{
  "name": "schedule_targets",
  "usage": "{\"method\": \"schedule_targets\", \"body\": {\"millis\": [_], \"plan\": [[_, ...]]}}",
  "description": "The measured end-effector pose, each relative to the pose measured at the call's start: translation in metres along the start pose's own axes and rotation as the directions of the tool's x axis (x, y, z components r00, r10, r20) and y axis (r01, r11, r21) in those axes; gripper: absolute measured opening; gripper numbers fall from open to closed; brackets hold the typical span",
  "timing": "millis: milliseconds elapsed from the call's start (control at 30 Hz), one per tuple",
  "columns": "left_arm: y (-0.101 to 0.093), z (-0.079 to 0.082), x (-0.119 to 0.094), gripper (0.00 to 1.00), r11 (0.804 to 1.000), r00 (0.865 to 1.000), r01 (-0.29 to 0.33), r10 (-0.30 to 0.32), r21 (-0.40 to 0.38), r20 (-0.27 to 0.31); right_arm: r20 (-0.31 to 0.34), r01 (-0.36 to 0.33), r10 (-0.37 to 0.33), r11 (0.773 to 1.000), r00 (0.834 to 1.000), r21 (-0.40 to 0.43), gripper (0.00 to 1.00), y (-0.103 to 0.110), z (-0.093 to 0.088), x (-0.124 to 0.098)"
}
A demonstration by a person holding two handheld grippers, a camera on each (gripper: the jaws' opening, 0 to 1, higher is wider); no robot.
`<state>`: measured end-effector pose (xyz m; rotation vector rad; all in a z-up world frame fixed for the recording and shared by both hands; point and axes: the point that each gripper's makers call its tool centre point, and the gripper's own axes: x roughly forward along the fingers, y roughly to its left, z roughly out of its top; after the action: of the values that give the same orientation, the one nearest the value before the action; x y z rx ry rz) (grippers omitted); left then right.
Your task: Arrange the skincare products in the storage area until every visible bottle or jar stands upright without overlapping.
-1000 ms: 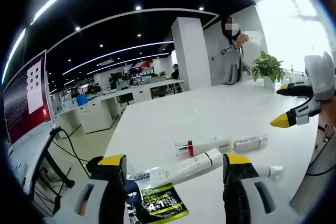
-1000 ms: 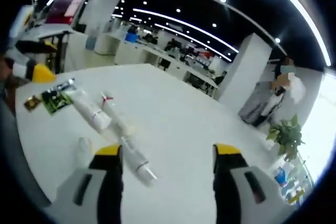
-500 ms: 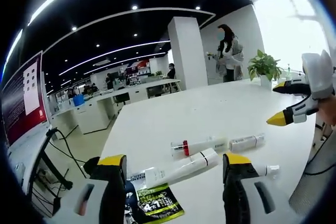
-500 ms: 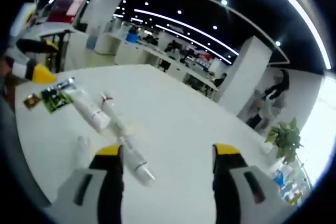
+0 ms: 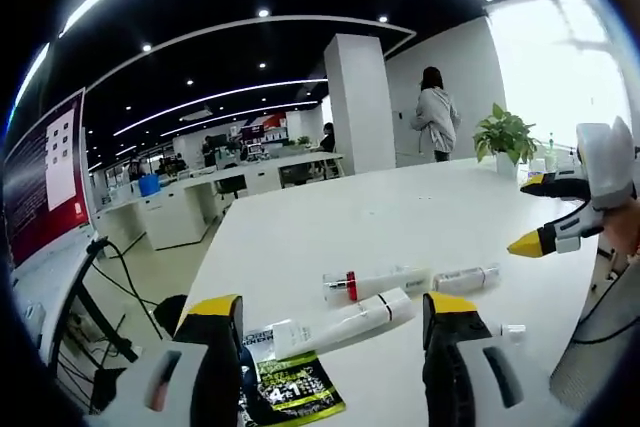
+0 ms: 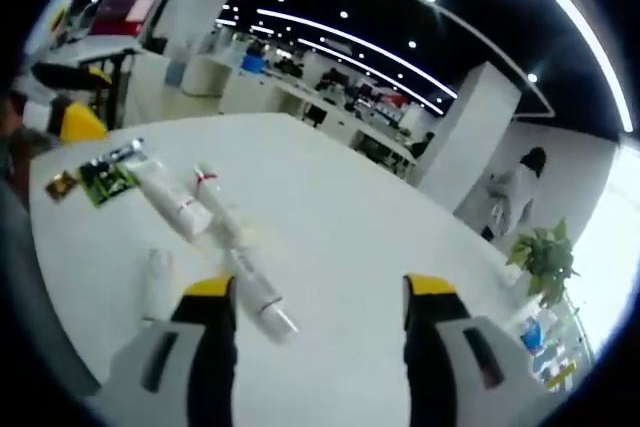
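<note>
With both the left gripper (image 5: 325, 322) and right gripper (image 6: 310, 312) spread and holding nothing, 4 tubes (image 5: 345, 322) are lying flat near the table (image 5: 400, 212) edge, risking rolling off when nudged.

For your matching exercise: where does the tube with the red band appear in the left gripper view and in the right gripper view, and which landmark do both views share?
Left gripper view: the tube with the red band lies on the white table, low centre, beyond the big white tube.
Right gripper view: it lies left of centre, beside that big tube.
Shared landmark: the green sachet.
</note>
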<state>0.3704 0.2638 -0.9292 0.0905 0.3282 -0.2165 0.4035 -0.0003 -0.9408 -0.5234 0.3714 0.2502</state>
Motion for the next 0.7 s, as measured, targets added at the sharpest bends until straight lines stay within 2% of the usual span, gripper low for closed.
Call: {"method": "schedule_targets", "body": {"millis": [167,300,367,467,567,700], "plan": [[0.003,0.004,0.0,0.76,1.0,1.0,-0.01,0.01,0.005,0.01,-0.022,-0.009,0.009,1.0,1.0,0.019,0.66,0.002,-0.005,0.002],[0.005,0.008,-0.002,0.76,1.0,1.0,-0.017,0.016,0.01,0.023,-0.039,-0.027,0.03,0.997,0.999,0.07,0.64,0.004,-0.01,0.001],[0.01,0.011,-0.005,0.76,0.999,0.998,-0.04,0.039,0.025,0.039,-0.042,-0.04,0.044,0.995,0.998,0.093,0.64,0.005,-0.011,0.002],[0.015,0.008,-0.006,0.75,0.997,0.998,-0.063,0.062,0.034,0.027,-0.058,-0.058,0.065,0.992,0.996,0.116,0.64,0.01,-0.013,0.004],[0.019,0.007,-0.005,0.75,0.996,0.997,-0.082,0.081,0.035,0.018,-0.038,-0.08,0.086,0.989,0.996,0.127,0.64,0.014,-0.008,0.002],[0.02,0.005,-0.005,0.75,0.995,0.996,-0.091,0.091,0.047,0.008,-0.024,-0.092,0.095,0.99,0.995,0.104,0.64,0.02,-0.005,0.001]]}}
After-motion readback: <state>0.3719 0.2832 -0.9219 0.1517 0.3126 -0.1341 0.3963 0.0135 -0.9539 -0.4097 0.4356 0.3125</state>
